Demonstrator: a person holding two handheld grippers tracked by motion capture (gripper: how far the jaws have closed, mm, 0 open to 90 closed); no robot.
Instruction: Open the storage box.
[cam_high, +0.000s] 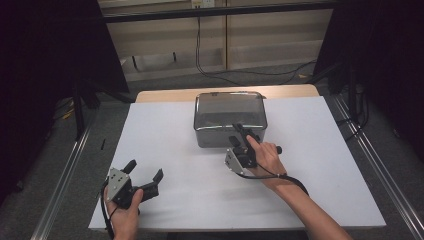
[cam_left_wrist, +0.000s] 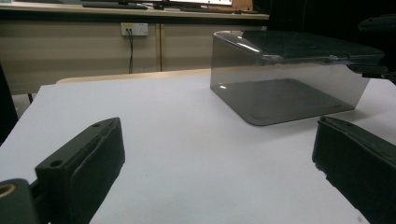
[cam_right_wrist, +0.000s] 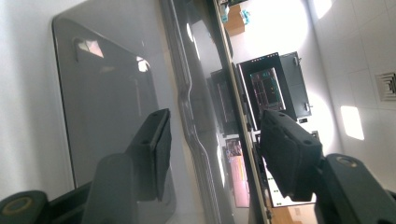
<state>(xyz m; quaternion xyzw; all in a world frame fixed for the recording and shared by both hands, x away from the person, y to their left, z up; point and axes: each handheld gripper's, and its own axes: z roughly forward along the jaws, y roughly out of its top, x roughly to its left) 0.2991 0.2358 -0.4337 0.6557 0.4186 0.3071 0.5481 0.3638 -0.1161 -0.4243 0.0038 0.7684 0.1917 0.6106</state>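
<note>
Right claw (cam_high: 241, 131): at the near rim of the clear box (cam_high: 229, 118), jaws apart. In the right gripper view one jaw sits on the outer side of the box wall and the other on the inner side, rim edge running between them. Gap either side of the wall; jaws not closed on it. Contact w/ the wall: cannot tell. Person's right hand (cam_high: 265, 157) grips the tool body, cable trailing back along the forearm.

Left claw (cam_high: 147, 174): jaws spread wide, nothing between them. Low over the near-left part of the worktop (cam_high: 165, 130), well apart from the box. The left gripper view shows bare white surface between the two jaws, box (cam_left_wrist: 285, 74) further off to the right. Left hand (cam_high: 122, 210) holds the tool at the worktop's near edge.

Box: smoky see-through plastic, rectangular, open top up, nothing visible inside. Stands at the middle-far part of the worktop, flat on the white sheet.
</note>
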